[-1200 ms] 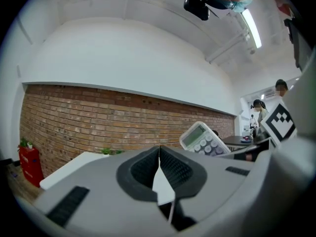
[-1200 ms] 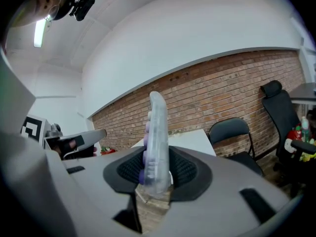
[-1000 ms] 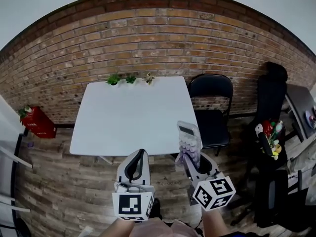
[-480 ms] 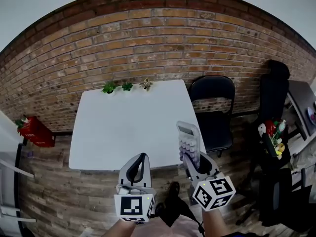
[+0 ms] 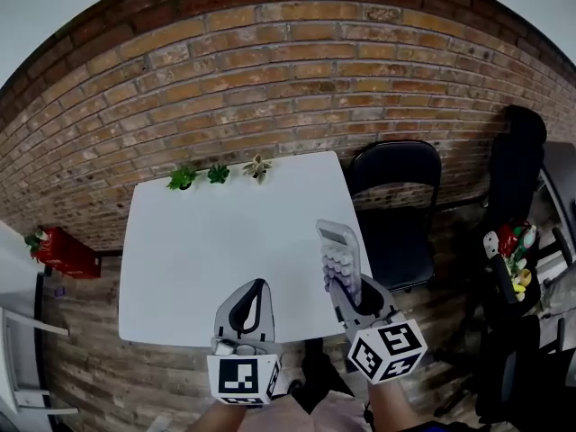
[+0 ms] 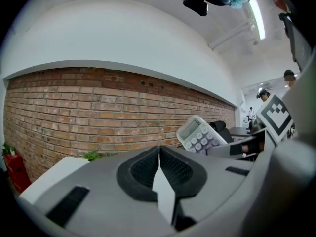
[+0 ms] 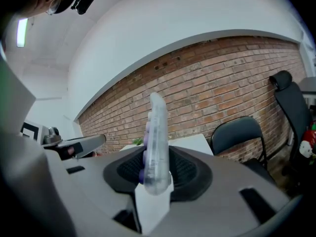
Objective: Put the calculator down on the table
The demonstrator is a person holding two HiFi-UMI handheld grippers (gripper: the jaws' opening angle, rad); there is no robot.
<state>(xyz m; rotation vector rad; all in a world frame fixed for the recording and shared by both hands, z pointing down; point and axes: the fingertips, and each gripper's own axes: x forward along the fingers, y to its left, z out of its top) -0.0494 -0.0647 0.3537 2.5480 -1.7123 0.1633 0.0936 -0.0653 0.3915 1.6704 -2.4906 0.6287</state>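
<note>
Calculator (image 5: 339,257): slim, white-cased, rounded lilac keys, grey display. Lower end clamped edge-on between ribbed black pads of right gripper (image 5: 348,286). Held upright, projecting above jaws, over right front edge of smooth white rectangular table (image 5: 202,241). Left gripper (image 5: 255,291) seen pressed together, nothing held.

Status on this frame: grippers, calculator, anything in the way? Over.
Left hand-held gripper shut, empty. Right hand-held gripper shut on calculator, at the table's right edge, not yet down. Small plants at far edge only.
</note>
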